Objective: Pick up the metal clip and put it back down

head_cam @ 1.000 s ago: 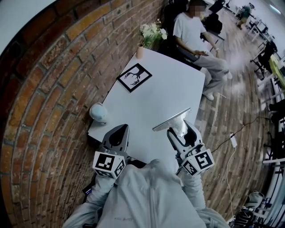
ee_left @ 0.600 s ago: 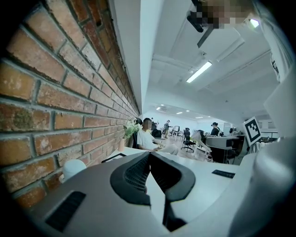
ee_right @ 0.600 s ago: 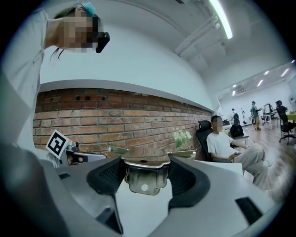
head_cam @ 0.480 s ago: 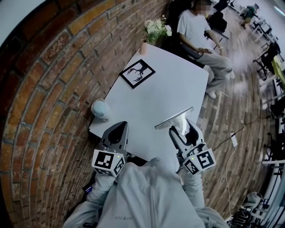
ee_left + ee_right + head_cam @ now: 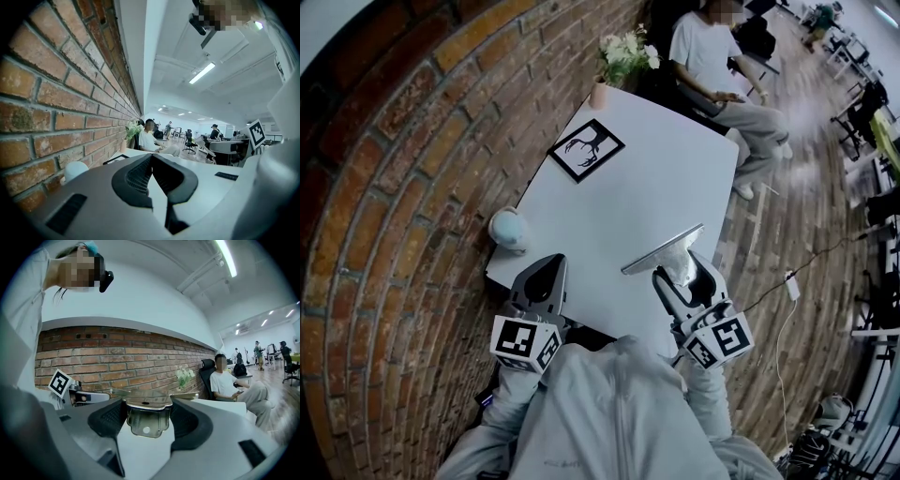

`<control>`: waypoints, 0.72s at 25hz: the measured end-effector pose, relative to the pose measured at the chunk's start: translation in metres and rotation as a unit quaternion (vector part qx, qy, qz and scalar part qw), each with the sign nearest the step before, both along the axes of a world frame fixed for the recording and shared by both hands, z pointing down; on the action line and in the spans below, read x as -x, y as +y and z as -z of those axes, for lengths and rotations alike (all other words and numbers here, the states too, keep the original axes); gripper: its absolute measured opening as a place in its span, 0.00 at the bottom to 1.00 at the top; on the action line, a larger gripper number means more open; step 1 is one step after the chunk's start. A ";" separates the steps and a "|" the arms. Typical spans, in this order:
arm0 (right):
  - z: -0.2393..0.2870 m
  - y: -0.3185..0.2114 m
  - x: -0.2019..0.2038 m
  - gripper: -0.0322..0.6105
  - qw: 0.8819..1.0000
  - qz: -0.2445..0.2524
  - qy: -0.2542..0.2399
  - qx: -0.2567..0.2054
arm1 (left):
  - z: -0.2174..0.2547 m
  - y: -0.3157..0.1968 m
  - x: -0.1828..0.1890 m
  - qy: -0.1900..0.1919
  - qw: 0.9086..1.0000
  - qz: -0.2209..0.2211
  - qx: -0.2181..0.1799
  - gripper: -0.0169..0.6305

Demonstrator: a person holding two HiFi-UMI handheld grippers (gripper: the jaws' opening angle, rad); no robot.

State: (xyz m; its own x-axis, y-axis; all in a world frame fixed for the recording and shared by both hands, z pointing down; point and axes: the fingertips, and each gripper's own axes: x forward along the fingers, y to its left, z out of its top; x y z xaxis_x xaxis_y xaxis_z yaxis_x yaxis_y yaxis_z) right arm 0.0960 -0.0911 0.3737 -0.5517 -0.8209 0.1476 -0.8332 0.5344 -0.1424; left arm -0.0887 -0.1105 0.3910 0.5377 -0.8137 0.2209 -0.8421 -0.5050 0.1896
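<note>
The metal clip point(image 5: 661, 250) is a long shiny bar with a folded steel handle. My right gripper point(image 5: 676, 266) is shut on that handle and holds the bar level just above the front right part of the white table point(image 5: 628, 197). In the right gripper view the clip's handle point(image 5: 146, 417) sits pinched between the two dark jaws, with the bar across their tips. My left gripper point(image 5: 550, 267) hovers at the table's front left edge, a little apart from the clip. Its jaws point(image 5: 151, 155) meet at the tip with nothing between them.
A black framed picture point(image 5: 585, 150) lies at the far left of the table. A pale round object point(image 5: 508, 228) sits at the near left edge. A vase of flowers point(image 5: 623, 58) stands at the far corner. A person point(image 5: 722, 66) sits beyond. A brick wall point(image 5: 412, 169) runs along the left.
The head view has shifted slightly. Both grippers stay almost where they were, and the clip remains in the right gripper.
</note>
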 end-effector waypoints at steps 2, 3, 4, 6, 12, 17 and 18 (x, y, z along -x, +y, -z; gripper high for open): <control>-0.003 0.000 0.003 0.51 1.000 0.003 0.006 0.004 | -0.002 -0.001 0.001 0.000 1.000 -0.002 0.002 0.07; -0.004 0.000 0.004 0.51 1.000 0.005 0.010 0.006 | -0.003 -0.002 0.001 -0.001 1.000 -0.003 0.004 0.07; -0.006 0.000 0.006 0.51 1.000 0.007 0.014 0.008 | -0.004 -0.002 0.000 -0.001 1.000 -0.004 0.005 0.07; -0.010 0.000 0.008 0.51 1.000 0.009 0.022 0.014 | -0.006 -0.001 -0.001 -0.001 1.000 -0.006 0.008 0.07; -0.026 -0.006 0.018 0.51 0.998 0.024 0.043 0.028 | -0.013 -0.002 -0.003 -0.001 1.000 -0.007 0.016 0.07; -0.059 -0.010 0.029 0.51 0.996 0.043 0.059 0.058 | -0.022 0.000 -0.003 -0.003 1.000 -0.007 0.024 0.07; -0.066 -0.011 0.031 0.51 0.995 0.047 0.063 0.064 | -0.024 -0.001 -0.002 -0.002 1.000 -0.005 0.026 0.07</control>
State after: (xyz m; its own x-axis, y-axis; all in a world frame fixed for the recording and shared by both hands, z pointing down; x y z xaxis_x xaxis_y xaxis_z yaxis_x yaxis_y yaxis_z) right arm 0.0648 -0.1023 0.4395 -0.5955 -0.7368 0.3202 -0.7960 0.5951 -0.1109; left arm -0.0869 -0.1117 0.4150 0.5454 -0.7954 0.2646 -0.8375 -0.5037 0.2121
